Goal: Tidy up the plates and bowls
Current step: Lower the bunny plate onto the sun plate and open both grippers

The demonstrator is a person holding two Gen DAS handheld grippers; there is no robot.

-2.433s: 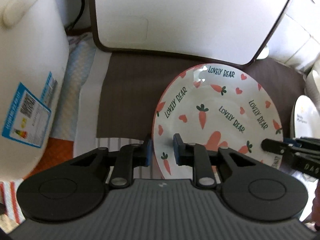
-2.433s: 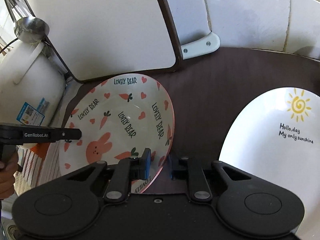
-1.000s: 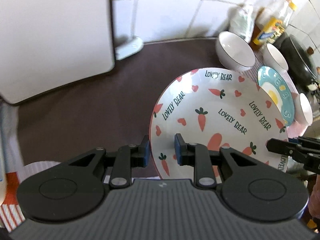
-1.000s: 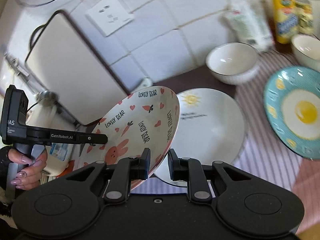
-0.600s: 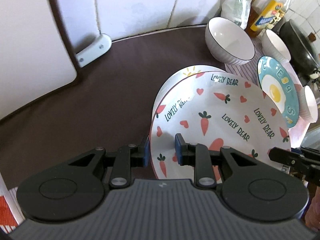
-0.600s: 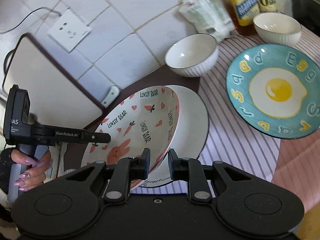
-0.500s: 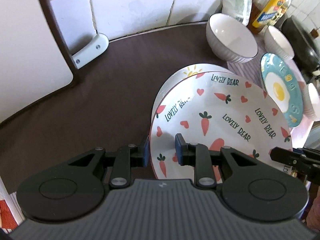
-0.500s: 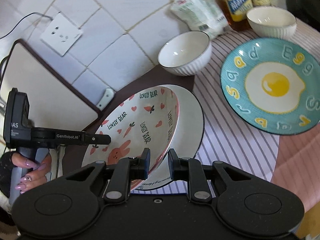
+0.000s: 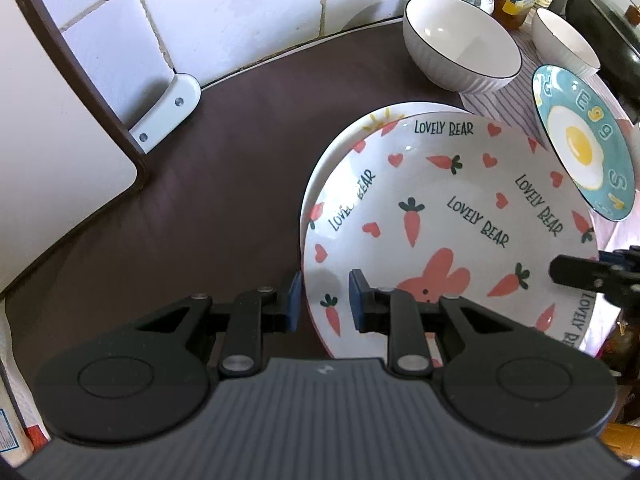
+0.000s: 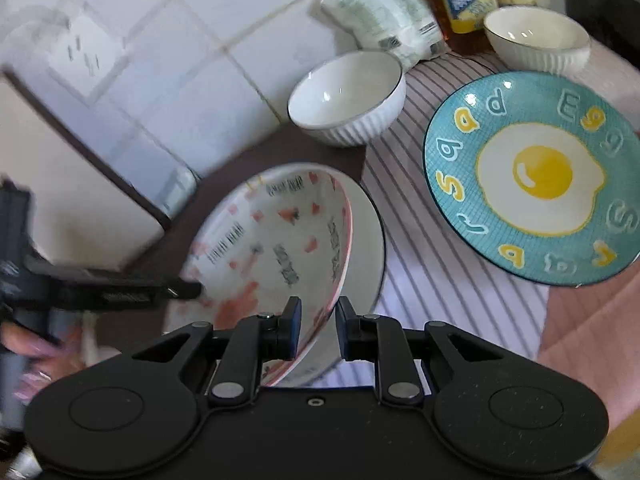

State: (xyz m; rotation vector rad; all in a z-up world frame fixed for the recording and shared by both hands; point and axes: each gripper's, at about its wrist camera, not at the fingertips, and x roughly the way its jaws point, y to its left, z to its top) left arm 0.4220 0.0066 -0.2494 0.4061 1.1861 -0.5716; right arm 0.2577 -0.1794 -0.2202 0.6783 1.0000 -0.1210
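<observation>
White wall tiles back the bench (image 9: pixel 224 208). Both tongs, left (image 9: pixel 323 297) and right (image 10: pixel 317 327), clamp opposite rims of the carrot plate (image 9: pixel 448 216), held tilted just over the white plate (image 10: pixel 366 248).

the left wrist view looks steeply down along its own fingers, close above the carrot plate (image 9: pixel 448 216) on the dark mat (image 9: pixel 208 208). the right wrist view (blurred on its left side) looks down more slantwise from that plate's other side. both share that plate, the egg plate (image 10: pixel 532 176) and a white bowl (image 9: pixel 460 44).
</observation>
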